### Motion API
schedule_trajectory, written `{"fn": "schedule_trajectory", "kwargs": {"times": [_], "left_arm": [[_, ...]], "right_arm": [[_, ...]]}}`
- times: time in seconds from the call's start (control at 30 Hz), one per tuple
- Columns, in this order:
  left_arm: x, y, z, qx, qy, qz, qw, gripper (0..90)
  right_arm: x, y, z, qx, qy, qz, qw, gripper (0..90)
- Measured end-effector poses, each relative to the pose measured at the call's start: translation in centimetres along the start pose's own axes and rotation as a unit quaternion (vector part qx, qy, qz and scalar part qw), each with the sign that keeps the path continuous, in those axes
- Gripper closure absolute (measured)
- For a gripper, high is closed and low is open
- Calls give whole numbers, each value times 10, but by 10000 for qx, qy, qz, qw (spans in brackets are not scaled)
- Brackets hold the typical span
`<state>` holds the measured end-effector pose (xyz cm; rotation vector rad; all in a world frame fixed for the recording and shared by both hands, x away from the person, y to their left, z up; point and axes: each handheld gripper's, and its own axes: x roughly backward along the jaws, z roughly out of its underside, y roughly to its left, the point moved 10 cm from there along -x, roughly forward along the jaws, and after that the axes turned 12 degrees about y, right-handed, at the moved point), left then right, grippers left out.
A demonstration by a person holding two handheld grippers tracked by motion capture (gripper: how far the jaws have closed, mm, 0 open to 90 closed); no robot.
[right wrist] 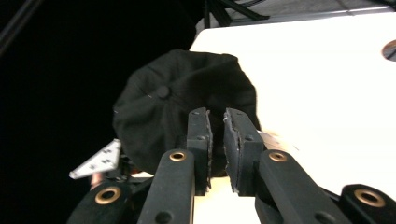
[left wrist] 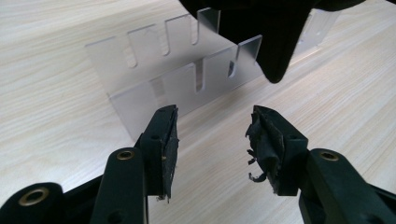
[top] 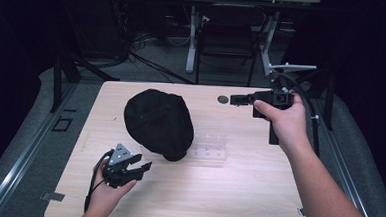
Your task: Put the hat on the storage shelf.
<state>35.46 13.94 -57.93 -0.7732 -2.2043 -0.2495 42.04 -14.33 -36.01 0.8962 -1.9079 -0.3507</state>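
A black cap [top: 157, 121] lies left of centre on the wooden table [top: 256, 192], its brim toward the near side. A clear slotted acrylic stand [top: 209, 148] sits just right of the brim. My left gripper [top: 144, 164] hovers near the front left, open and empty, pointing at the cap's brim. From its own camera, the left gripper [left wrist: 215, 119] faces the stand [left wrist: 177, 74], with the cap's brim [left wrist: 275, 42] hanging above. My right gripper [top: 234, 99] is at the back right, aimed left. Its jaws [right wrist: 217, 116] stand nearly together on nothing, with the cap [right wrist: 177, 102] beyond.
A dark round grommet [top: 223, 99] is set in the table just left of the right gripper's tips. A chair [top: 227, 40] and desk legs stand beyond the far edge. Bare wood lies at the front right. The left gripper's grey plate [right wrist: 95, 161] shows below the cap.
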Motion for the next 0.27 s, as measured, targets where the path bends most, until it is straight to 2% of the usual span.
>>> {"fn": "schedule_trajectory", "kwargs": {"times": [0.27], "left_arm": [[5, 13, 6, 283, -117, -5, 9995, 517]], "right_arm": [[2, -17, 20, 140, -65, 367, 9992, 782]]}}
